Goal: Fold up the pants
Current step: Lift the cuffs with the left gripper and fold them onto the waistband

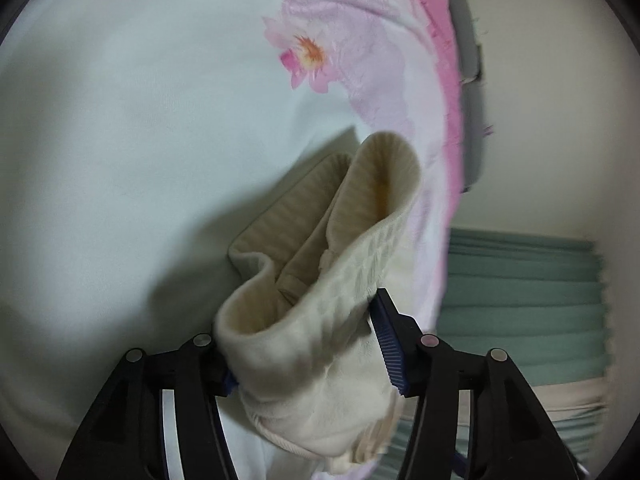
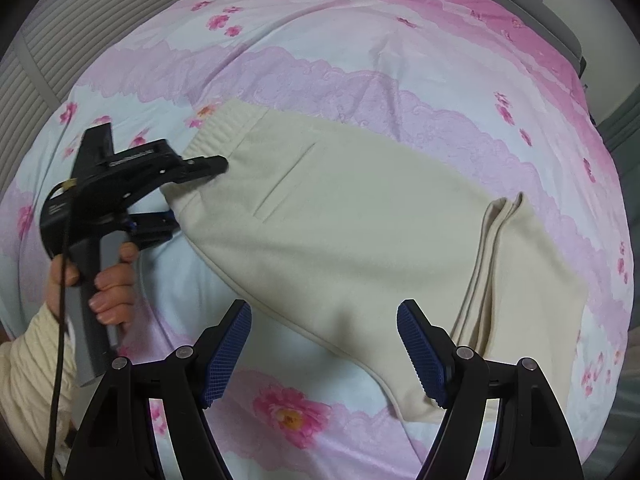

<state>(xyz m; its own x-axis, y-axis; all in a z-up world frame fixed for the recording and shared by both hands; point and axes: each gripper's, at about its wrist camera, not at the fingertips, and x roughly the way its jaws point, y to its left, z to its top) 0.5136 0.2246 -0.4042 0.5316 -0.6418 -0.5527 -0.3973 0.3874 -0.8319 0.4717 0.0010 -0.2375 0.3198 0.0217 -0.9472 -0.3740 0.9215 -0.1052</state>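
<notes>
Cream pants [image 2: 352, 232] lie on a pink floral bedsheet [image 2: 360, 60], waistband at the left, legs folded back on the right. My left gripper [image 2: 192, 196] is shut on the waistband corner [image 1: 320, 320]; in the left wrist view the bunched ribbed waistband fills the space between its fingers [image 1: 390, 344] and is lifted off the sheet. My right gripper [image 2: 324, 356] is open and empty, hovering above the pants' near edge, fingertips apart over cloth and sheet.
The bed's edge and a grey headboard [image 2: 532, 8] run along the right. A slatted closet door [image 2: 80, 20] stands at the back left. Green pleated cloth [image 1: 520, 300] hangs beyond the bed in the left wrist view.
</notes>
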